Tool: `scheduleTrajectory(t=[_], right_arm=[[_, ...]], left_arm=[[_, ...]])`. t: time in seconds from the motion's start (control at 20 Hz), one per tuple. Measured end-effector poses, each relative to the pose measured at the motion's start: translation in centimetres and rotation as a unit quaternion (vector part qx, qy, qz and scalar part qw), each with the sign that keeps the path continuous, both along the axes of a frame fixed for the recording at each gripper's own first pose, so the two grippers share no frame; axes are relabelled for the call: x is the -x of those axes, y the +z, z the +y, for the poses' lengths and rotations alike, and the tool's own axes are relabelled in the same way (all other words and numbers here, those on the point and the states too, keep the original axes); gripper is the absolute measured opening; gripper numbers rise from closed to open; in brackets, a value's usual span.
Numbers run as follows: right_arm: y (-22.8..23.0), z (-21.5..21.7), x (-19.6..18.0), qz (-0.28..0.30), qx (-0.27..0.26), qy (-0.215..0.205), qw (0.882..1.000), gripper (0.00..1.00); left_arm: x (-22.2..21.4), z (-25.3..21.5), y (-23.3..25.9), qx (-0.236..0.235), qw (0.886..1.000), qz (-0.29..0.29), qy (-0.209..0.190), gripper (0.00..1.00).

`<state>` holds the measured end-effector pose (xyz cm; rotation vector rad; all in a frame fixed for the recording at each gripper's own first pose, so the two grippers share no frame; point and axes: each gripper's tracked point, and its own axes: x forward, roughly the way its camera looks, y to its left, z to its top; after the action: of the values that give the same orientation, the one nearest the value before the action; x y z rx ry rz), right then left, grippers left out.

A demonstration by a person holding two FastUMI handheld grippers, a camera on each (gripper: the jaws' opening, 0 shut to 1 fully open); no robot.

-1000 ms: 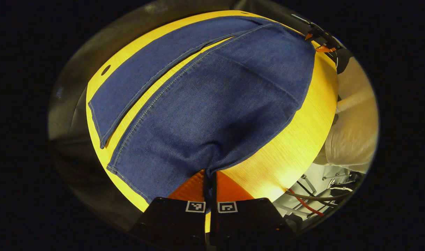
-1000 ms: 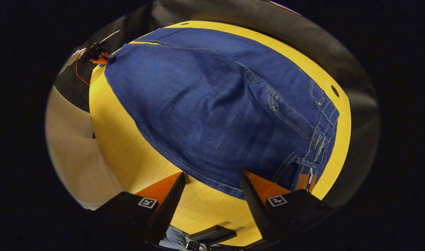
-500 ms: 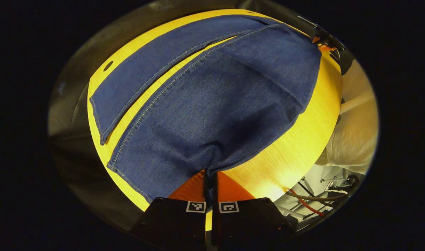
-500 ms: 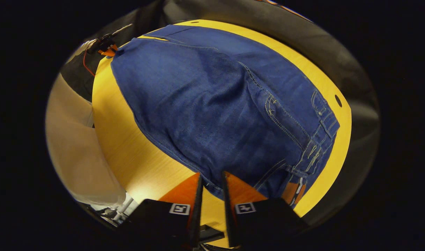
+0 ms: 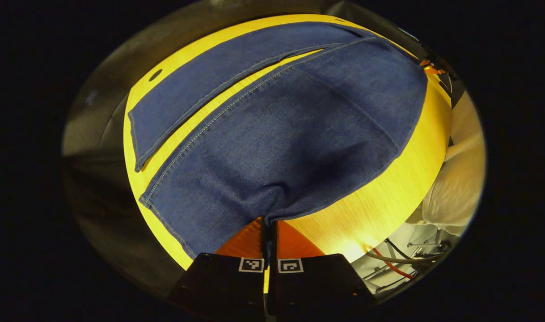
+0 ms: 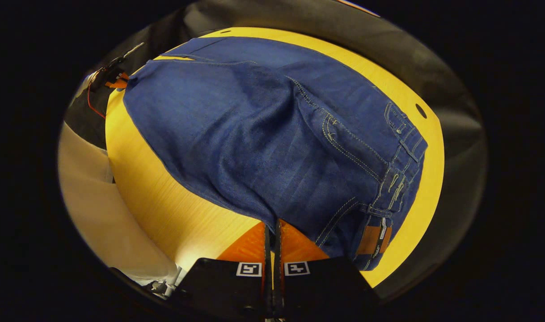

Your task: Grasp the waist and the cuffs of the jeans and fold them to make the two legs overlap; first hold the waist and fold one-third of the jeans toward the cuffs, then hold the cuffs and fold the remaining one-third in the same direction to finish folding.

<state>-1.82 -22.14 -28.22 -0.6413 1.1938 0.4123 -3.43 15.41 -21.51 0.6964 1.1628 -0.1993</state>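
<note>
Lay spread flat on the yellow table [image 5: 379, 210]: blue jeans [image 5: 272, 134], legs apart. Left gripper [image 5: 268, 223] clamped on near cuff edge; right gripper [image 6: 272, 228] clamped on near jeans edge beside waist.

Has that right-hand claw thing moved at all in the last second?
Yes. The right gripper has closed its open fingers onto the near edge of the jeans by the waist, which lie on the yellow table.

Your blue jeans [image 5: 272, 134] lie flat on the yellow table [image 5: 379, 210]. The two legs lie side by side, a bit apart. The waist [image 6: 399, 165] has a brown patch.
</note>
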Motion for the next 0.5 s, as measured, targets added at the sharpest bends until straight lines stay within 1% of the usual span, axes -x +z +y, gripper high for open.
scheduleTrajectory(t=[0.1, 0.2, 0.25, 0.4, 0.5], right_arm=[[0.3, -0.1, 0.0, -0.014, 0.006, -0.012, 1.0, 0.04], [1.2, 0.1, 0.1, -0.033, 0.013, -0.026, 0.999, 0.03], [2.0, 0.3, -0.1, -0.045, 0.016, -0.031, 0.998, 0.03], [5.0, 0.7, -1.3, -0.089, 0.021, -0.045, 0.995, 0.03], [7.9, 1.2, -2.7, -0.123, 0.027, -0.049, 0.991, 0.02]], left_arm=[[-0.1, 0.1, 0.1, 0.005, 0.999, -0.03, 0.032, 0.0], [0.0, -0.2, 0.5, 0.025, 0.994, -0.065, 0.086, 0.0], [-0.1, -0.5, 1.0, 0.034, 0.991, -0.083, 0.103, 0.0], [-1.0, -1.5, 4.2, 0.046, 0.981, -0.135, 0.128, 0.0], [-1.8, -2.3, 6.6, 0.065, 0.974, -0.163, 0.144, 0.0]])
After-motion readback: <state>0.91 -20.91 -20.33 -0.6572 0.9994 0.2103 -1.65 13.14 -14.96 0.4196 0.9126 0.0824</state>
